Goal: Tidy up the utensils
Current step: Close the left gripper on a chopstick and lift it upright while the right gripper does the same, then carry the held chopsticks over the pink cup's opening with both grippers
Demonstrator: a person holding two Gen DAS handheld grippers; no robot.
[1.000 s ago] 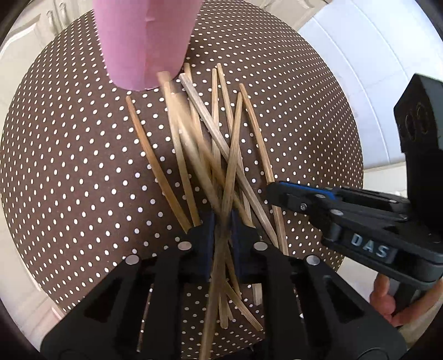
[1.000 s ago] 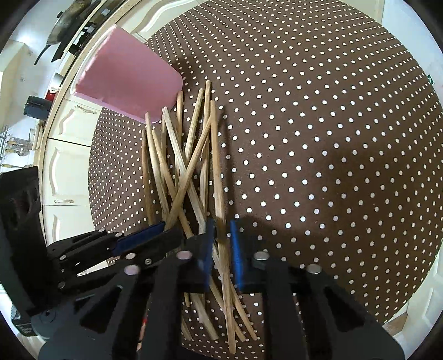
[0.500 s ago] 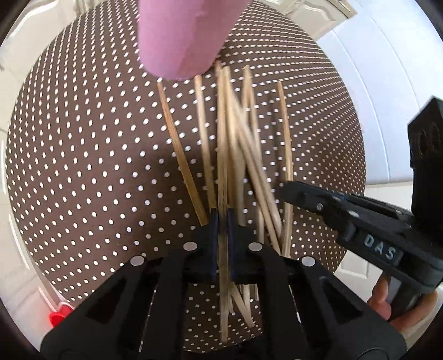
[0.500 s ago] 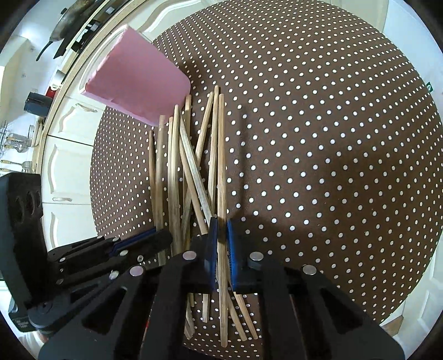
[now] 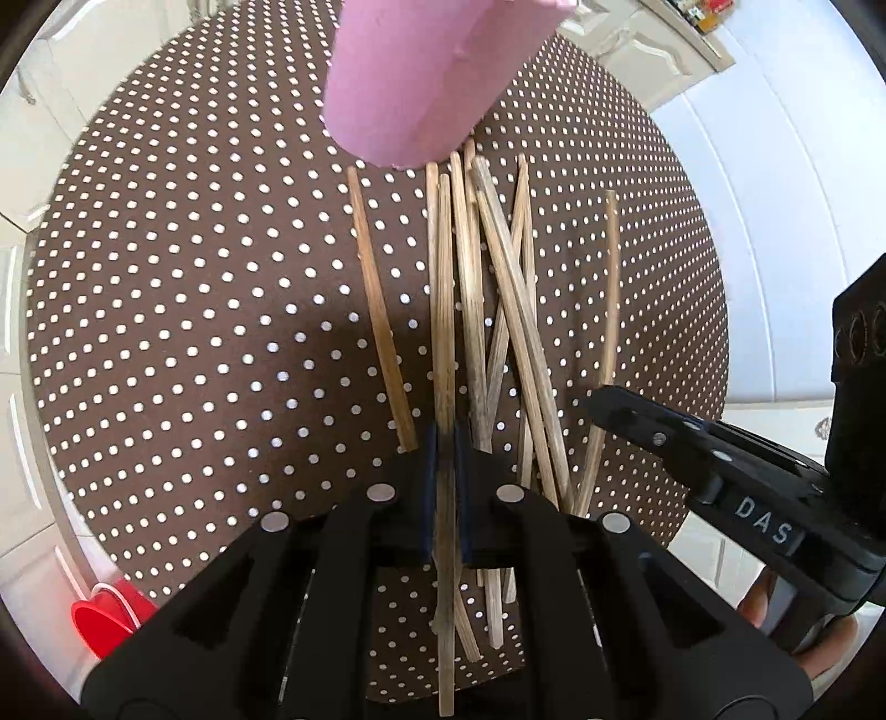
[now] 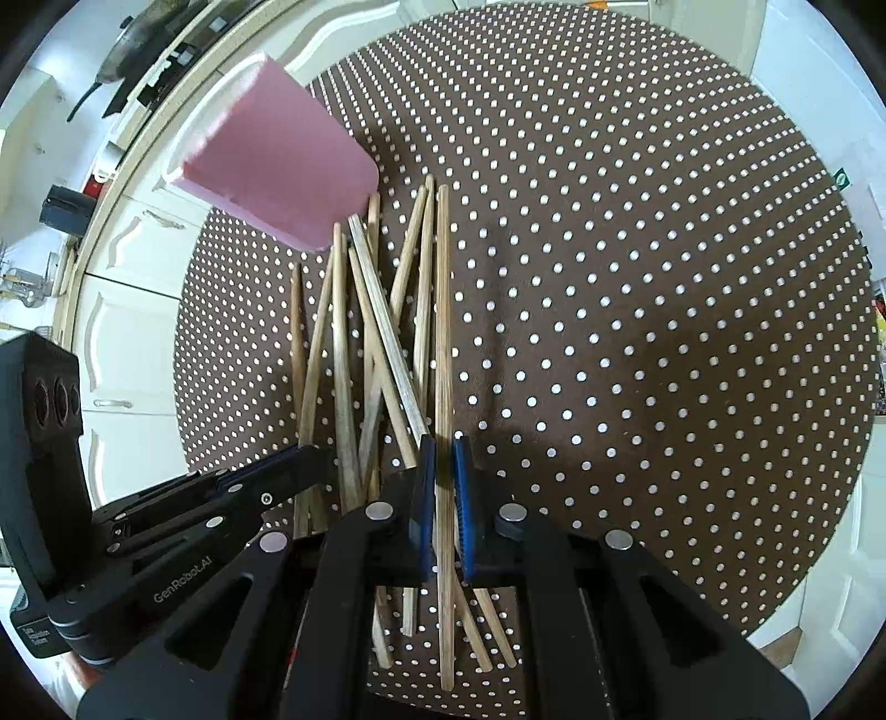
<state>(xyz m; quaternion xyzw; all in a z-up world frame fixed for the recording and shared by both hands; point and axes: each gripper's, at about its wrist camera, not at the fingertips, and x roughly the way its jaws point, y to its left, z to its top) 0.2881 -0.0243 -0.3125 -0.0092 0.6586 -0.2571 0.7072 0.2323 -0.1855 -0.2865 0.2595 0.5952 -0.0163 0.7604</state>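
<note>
Several wooden chopsticks [image 5: 498, 310] lie crossed on the brown dotted tablecloth [image 5: 194, 332], below a pink cup [image 5: 426, 72]. My left gripper [image 5: 444, 443] is shut on one chopstick [image 5: 443, 304], which runs straight along the fingers and points at the cup's base. In the right wrist view my right gripper [image 6: 443, 448] is shut on another chopstick [image 6: 442, 310] at the right side of the pile, with the pink cup [image 6: 277, 171] at upper left. The left gripper [image 6: 318, 459] shows at lower left there. The right gripper [image 5: 595, 401] reaches in from the right in the left wrist view.
The round table's edge [image 6: 830, 526] curves close on all sides. White cabinets [image 6: 127, 354] stand beyond it, and a pan [image 6: 127, 44] rests on the counter. A red object [image 5: 105, 615] sits low beyond the table's left edge. A hand [image 5: 775, 609] grips the right tool.
The chopstick in my left gripper has swung from a slant to straight along the fingers, and the gripper has risen and shifted, so the cup sits further right. The right gripper kept still.
</note>
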